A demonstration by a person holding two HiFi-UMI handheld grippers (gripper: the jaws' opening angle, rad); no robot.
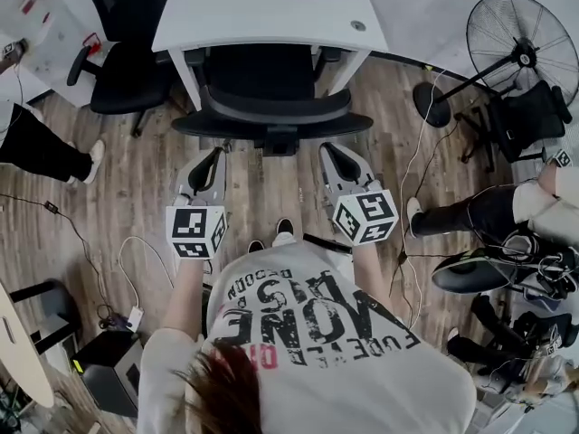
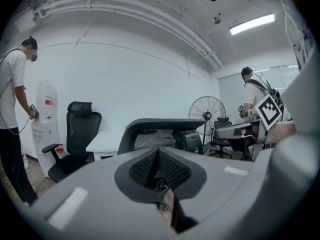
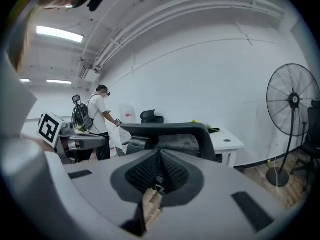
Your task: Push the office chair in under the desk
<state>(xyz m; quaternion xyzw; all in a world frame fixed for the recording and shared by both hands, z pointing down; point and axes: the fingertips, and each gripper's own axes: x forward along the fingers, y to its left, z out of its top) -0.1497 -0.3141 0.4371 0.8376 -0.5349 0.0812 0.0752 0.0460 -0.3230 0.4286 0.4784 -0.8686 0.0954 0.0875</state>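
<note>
The black office chair (image 1: 271, 98) stands with its seat under the white desk (image 1: 262, 7), its curved backrest toward me. My left gripper (image 1: 215, 155) and right gripper (image 1: 332, 152) hover side by side just short of the backrest, apart from it, over the wood floor. Both are shut with nothing between the jaws. In the left gripper view the closed left gripper (image 2: 159, 170) points at the mesh chair back (image 2: 160, 130). In the right gripper view the right gripper (image 3: 159, 173) points at the same chair back (image 3: 172, 134), with the desk top (image 3: 227, 139) behind it.
A second black chair (image 1: 127, 70) stands left of the desk. A floor fan (image 1: 520, 43) and another chair (image 1: 525, 116) are at the right. One person's legs (image 1: 36, 147) are at the left, another's (image 1: 479, 213) at the right. Cables (image 1: 127, 269) trail across the floor.
</note>
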